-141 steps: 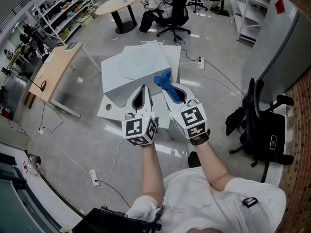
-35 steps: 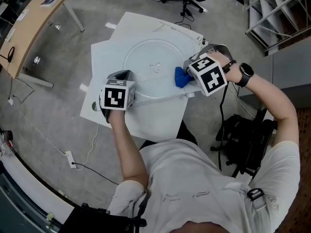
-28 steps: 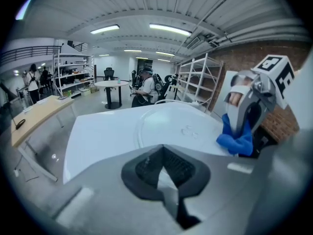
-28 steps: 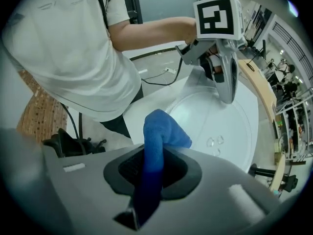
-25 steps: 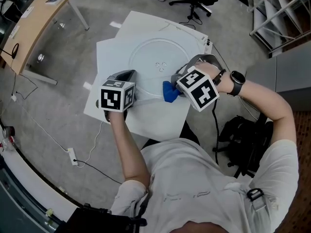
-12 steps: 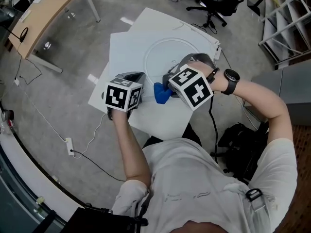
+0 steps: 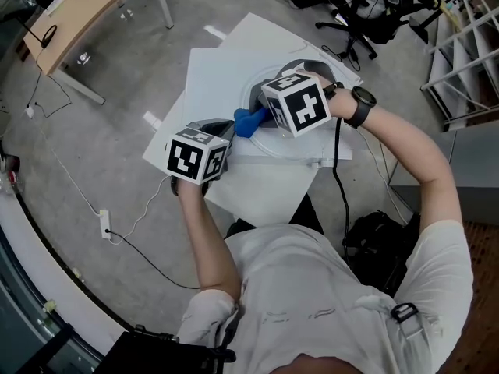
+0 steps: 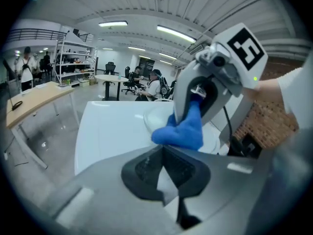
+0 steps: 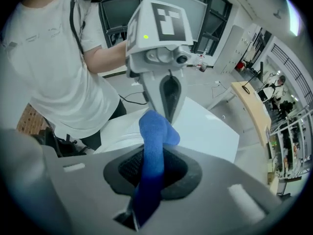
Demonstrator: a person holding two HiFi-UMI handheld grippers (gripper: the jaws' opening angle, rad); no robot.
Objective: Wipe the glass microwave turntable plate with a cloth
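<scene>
The glass turntable plate (image 7: 263,143) lies on a white box-like top (image 7: 210,68); my right gripper and arm cover much of it. My right gripper (image 7: 260,116) is shut on a blue cloth (image 7: 247,121) and presses it on the plate's left part. In the right gripper view the cloth (image 9: 154,131) runs out between the right gripper's (image 9: 154,153) jaws. My left gripper (image 7: 225,128) is at the plate's left edge, close to the cloth, with its jaws together. In the left gripper view the left gripper (image 8: 163,151) faces the cloth (image 8: 181,131) and the plate (image 8: 155,117).
A wooden desk (image 7: 86,6) stands at the upper left, office chairs (image 7: 366,10) and metal shelving (image 7: 468,45) at the upper right. A power strip (image 7: 104,223) with a cable lies on the floor at the left. A dark bag (image 7: 374,236) sits beside me.
My right gripper has carried the blue cloth across the plate from its right side to its left, close to the left gripper. The left gripper stayed at the plate's left edge.
</scene>
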